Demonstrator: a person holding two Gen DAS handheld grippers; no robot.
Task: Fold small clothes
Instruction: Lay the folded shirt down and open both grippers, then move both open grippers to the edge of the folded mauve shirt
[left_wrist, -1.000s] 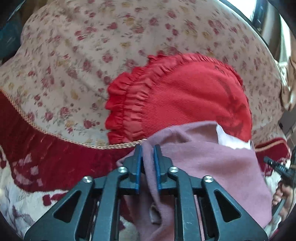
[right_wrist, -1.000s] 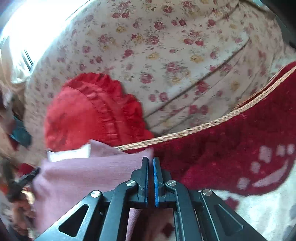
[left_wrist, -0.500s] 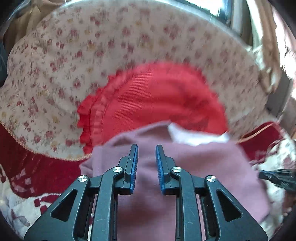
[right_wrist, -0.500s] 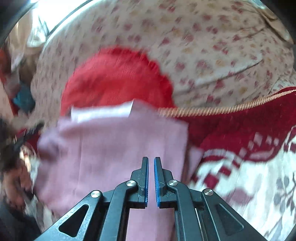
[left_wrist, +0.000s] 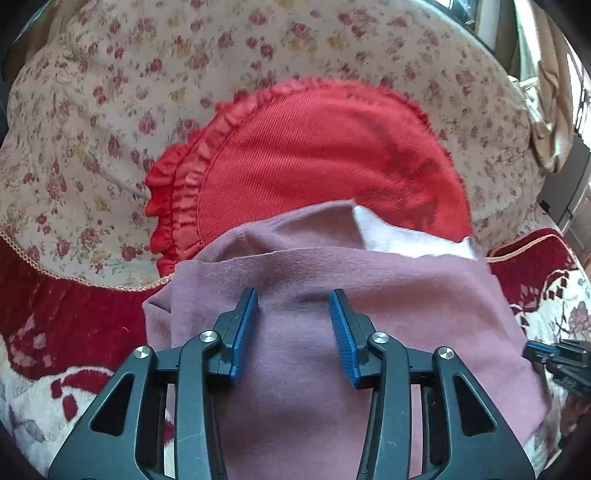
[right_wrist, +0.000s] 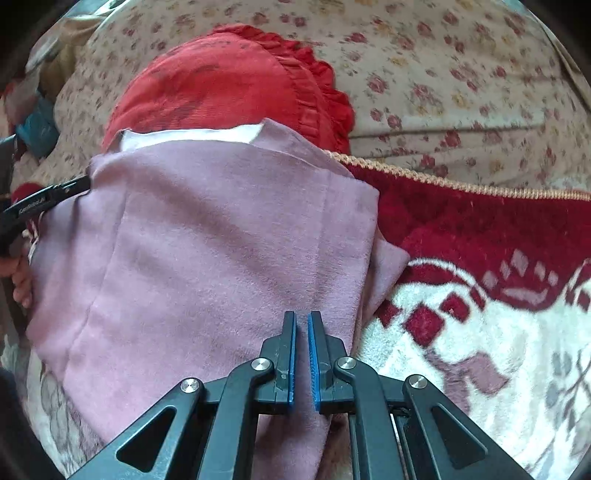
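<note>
Two grippers over a soft mauve garment (left_wrist: 332, 295) lying folded on a plush red-and-cream blanket (right_wrist: 480, 332). Left gripper (left_wrist: 293, 301): jaws opening, cloth beneath, unpinched. Right gripper (right_wrist: 302, 317): jaws nearly closed, pinching nothing visible. Behind: ruffled red corduroy cushion (left_wrist: 314, 147), floral pillow (left_wrist: 110, 92).

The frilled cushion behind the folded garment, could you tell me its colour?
Red: the frilled cushion, clearest in the left wrist view.

Floral cushion (left_wrist: 110, 92) behind red-and-white blanket (right_wrist: 480, 295), daylit.
</note>
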